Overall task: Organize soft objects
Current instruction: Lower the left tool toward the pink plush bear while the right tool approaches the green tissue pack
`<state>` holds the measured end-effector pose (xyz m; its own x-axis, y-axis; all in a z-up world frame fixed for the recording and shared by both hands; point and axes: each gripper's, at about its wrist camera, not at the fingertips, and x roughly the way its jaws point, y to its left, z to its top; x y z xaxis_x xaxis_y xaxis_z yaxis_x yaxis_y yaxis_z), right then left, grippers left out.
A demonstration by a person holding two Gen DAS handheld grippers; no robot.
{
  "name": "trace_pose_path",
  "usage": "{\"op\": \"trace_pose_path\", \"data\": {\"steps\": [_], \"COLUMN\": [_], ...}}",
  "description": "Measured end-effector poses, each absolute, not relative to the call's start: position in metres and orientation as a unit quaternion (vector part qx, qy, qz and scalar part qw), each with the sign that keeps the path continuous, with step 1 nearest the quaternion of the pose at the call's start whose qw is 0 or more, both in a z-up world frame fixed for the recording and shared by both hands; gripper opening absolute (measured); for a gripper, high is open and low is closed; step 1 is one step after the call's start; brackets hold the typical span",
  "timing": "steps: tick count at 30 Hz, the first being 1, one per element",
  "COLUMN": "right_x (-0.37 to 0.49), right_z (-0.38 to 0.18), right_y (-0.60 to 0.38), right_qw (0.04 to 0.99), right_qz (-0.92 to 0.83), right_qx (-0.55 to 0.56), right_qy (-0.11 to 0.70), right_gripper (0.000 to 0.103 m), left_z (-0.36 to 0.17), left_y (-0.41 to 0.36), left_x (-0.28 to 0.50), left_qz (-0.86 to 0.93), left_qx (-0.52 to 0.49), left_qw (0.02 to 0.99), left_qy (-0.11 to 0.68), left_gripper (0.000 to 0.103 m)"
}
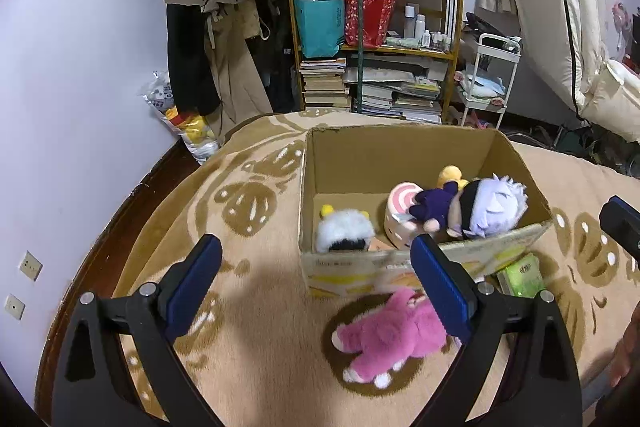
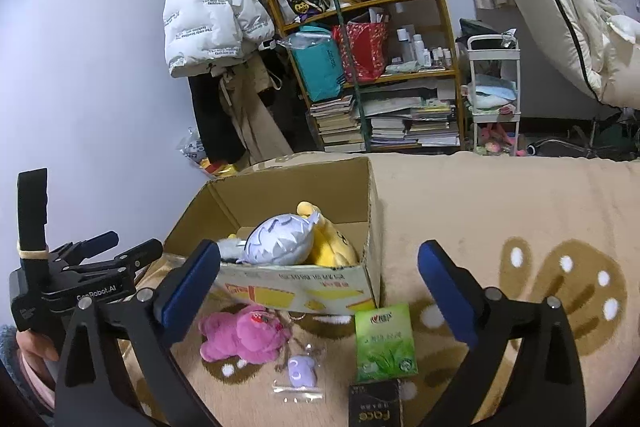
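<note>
1. My left tongs [image 1: 316,267] hang wide open over the beige blanket [image 1: 248,347], nothing between the blue pads [image 1: 192,279]
2. My right tongs [image 2: 320,287] are spread open too and empty, aimed at the front of the cardboard box [image 2: 296,291]
3. The box stands open on the blanket; inside it lie a white-haired doll [image 1: 486,207], a pink-and-white round cushion [image 1: 400,215], a fluffy white toy with yellow ears [image 1: 344,229] and a yellow toy [image 2: 332,239] against the far right corner
4. The doll leans on the box's near wall, its head close to the right side
5. A pink plush bear [image 1: 394,339] lies on the blanket just in front of the box, outside it, close to my left tongs' right finger
6. Near the bear sits a small purple charm in a clear bag [image 2: 300,373], perhaps a keyring; the view is too small to be sure
7. A green tissue pack [image 2: 386,341] lies flat beside the box's front right corner, with a black box [image 2: 374,405] touching its near edge
8. A shelf of books [image 1: 372,27] stands beyond the bed
</note>
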<state>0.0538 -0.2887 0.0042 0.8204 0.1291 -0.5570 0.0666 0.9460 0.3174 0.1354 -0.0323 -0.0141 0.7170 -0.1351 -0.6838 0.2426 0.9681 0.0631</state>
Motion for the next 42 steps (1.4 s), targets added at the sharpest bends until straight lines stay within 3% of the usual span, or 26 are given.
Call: {"op": "trace_pose_path", "data": {"steps": [18,42], "right_x": [0.015,0.031], "right_z": [0.006,-0.027], "right_y": [-0.293,-0.298], "right_qw": [0.937,0.920], "right_qz": [-0.008,-0.047], "right_qx": [0.152,0.149], "right_qy": [0.313,0.359], "right_gripper": [0.103,0.103], "left_z": [-0.013,-0.046], "left_y": [-0.029,-0.042], "left_x": [0.091,0.111], "left_qz": [-0.118,-0.128], "left_qx": [0.077,0.080], "left_qw": [0.916,0.899], "left_qy": [0.376,0.412], "left_gripper": [0.095,0.095]}}
